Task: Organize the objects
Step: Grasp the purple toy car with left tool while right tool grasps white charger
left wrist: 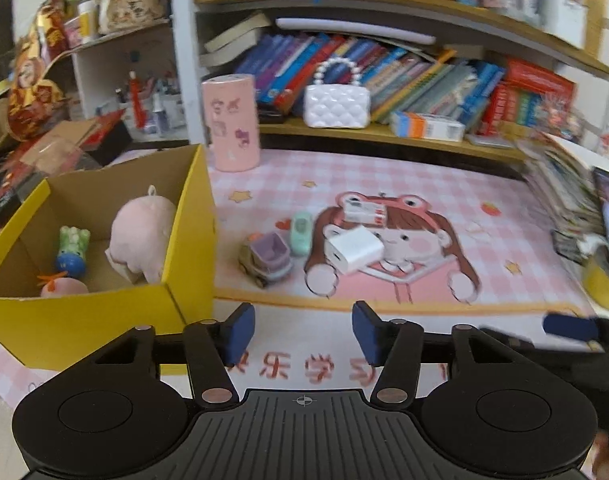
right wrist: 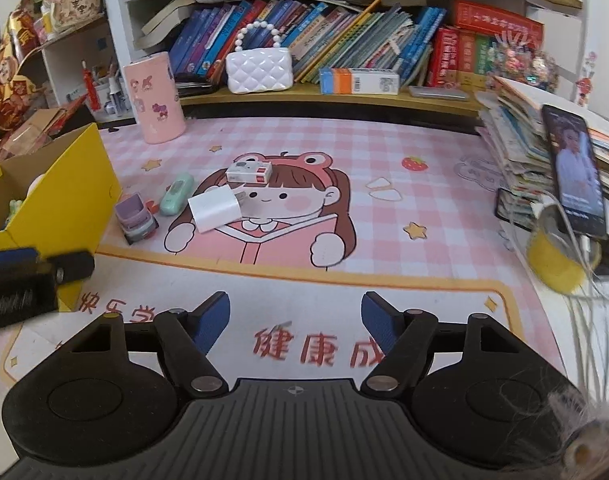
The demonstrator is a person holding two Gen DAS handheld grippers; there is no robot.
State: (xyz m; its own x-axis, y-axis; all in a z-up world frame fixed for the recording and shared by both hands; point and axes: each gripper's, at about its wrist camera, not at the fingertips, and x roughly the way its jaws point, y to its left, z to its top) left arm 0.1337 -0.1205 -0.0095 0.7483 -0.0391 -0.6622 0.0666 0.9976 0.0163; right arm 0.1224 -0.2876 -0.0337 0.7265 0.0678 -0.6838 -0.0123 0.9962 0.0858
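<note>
A yellow cardboard box (left wrist: 84, 320) stands at the left of the pink mat and holds a pink plush (left wrist: 140, 236), a green and blue toy (left wrist: 72, 252) and a small pink toy (left wrist: 62, 286). Loose on the mat lie a purple toy truck (left wrist: 266, 258), a mint green gadget (left wrist: 301, 232), a white charger (left wrist: 354, 252) and a small white and red box (left wrist: 364, 212). My left gripper (left wrist: 303, 332) hovers open just right of the box's near corner, short of these items. My right gripper (right wrist: 296, 320) is open over the mat's front, with nothing between its fingers.
A pink canister (right wrist: 154, 98) and a white quilted purse (right wrist: 259, 70) stand at the back by the bookshelf. On the right, a phone (right wrist: 576, 172) leans on a tall stack of books (right wrist: 516, 148). Below it is a yellow cup (right wrist: 556, 264) with cables.
</note>
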